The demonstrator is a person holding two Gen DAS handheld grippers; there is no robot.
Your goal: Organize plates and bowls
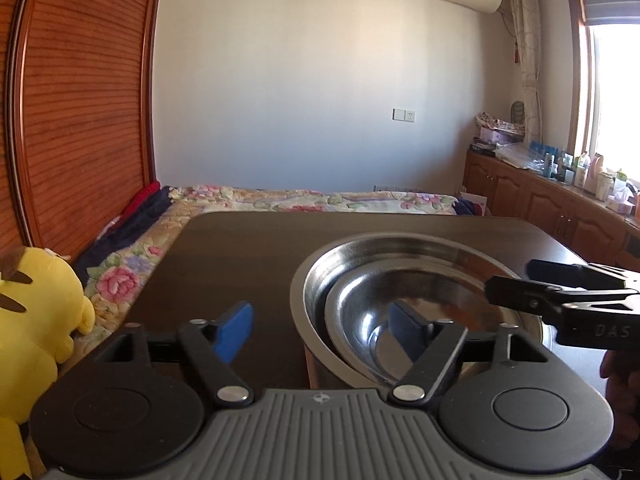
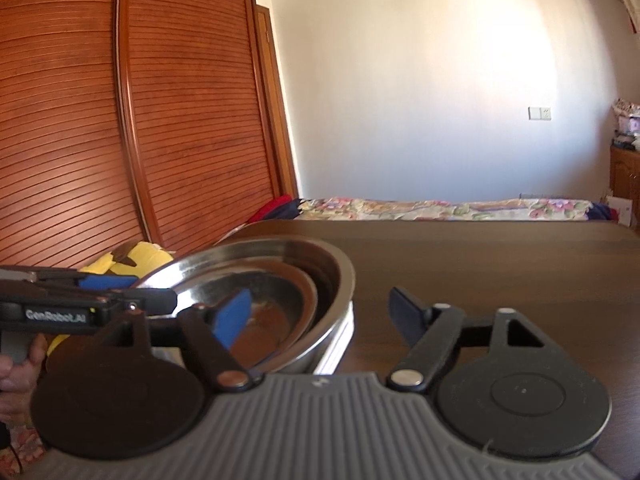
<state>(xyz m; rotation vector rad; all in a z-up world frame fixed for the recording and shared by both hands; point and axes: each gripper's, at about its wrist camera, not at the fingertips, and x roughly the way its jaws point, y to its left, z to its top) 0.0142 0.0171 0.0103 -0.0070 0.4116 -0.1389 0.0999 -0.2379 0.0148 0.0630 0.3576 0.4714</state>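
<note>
From the left wrist camera, the left gripper (image 1: pixel 320 332) hangs low over the near edge of the dark wooden table (image 1: pixel 240 248), its blue-padded fingers (image 1: pixel 234 330) spread wide and holding nothing. The right-hand finger reaches in over the rim of the stacked dishes at about 4 o'clock from the table's middle. There the large round stainless-steel bowl (image 1: pixel 316 276) carries a smaller, shallower steel bowl (image 1: pixel 360 312) nested inside it; no food or other contents are visible, only reflections. The right gripper (image 1: pixel 516 284) enters from 3 o'clock, just above the far right rim; whether it touches the metal cannot be told. A yellow plush toy (image 1: pixel 36 308) sits off the table at 9 o'clock.

From the right wrist camera, the right gripper (image 2: pixel 320 316) is likewise wide open and empty, its left finger over the stack's rim, its right finger over bare table. The nested bowls lie at 9 o'clock of the table, the inner one tilted slightly against the outer wall.

The stacking looks essentially done. To finish well, each gripper would likely do best to pinch opposite rims squarely and level the inner bowl; polished steel is slippery, so a shallow grip could skid.
</note>
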